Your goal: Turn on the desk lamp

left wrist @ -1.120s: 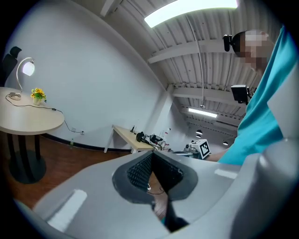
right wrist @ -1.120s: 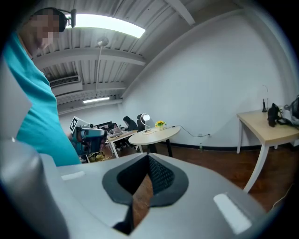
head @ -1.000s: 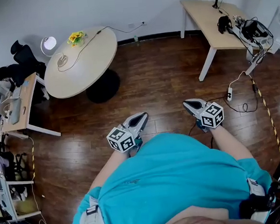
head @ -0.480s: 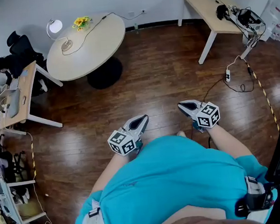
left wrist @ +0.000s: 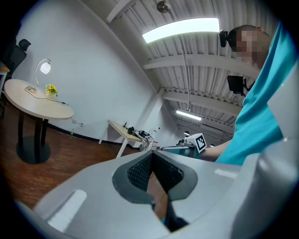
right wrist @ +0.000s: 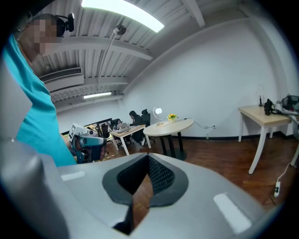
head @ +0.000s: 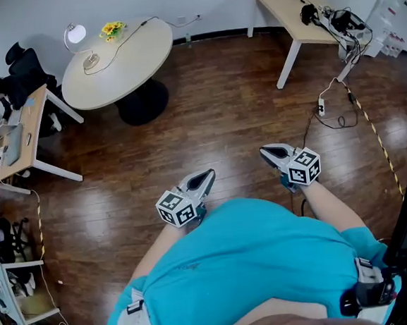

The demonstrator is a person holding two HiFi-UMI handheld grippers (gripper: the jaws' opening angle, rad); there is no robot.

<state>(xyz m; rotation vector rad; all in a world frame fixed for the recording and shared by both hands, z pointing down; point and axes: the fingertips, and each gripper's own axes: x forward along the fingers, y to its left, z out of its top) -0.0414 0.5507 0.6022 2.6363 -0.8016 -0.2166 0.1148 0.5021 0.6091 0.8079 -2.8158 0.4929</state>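
Note:
The desk lamp [head: 75,35], white with a round glowing head, stands at the far edge of a round beige table [head: 121,66] across the room; a cord runs over the tabletop from its base. It also shows small in the left gripper view, lamp [left wrist: 44,67], and in the right gripper view, lamp [right wrist: 158,111]. My left gripper [head: 206,173] and right gripper [head: 267,150] are held close to my body over the wood floor, far from the table. Both are shut with nothing between the jaws: left gripper [left wrist: 150,156], right gripper [right wrist: 148,158].
Yellow flowers [head: 112,30] sit beside the lamp. A rectangular desk [head: 286,9] with cables and headsets stands at the back right, a power strip [head: 322,105] on the floor below it. A desk with a laptop [head: 17,139] and a black chair [head: 19,75] are at left.
The head view has shifted, so the round table and the back desk slid slightly leftward in frame. Both grippers stay shut near my body.

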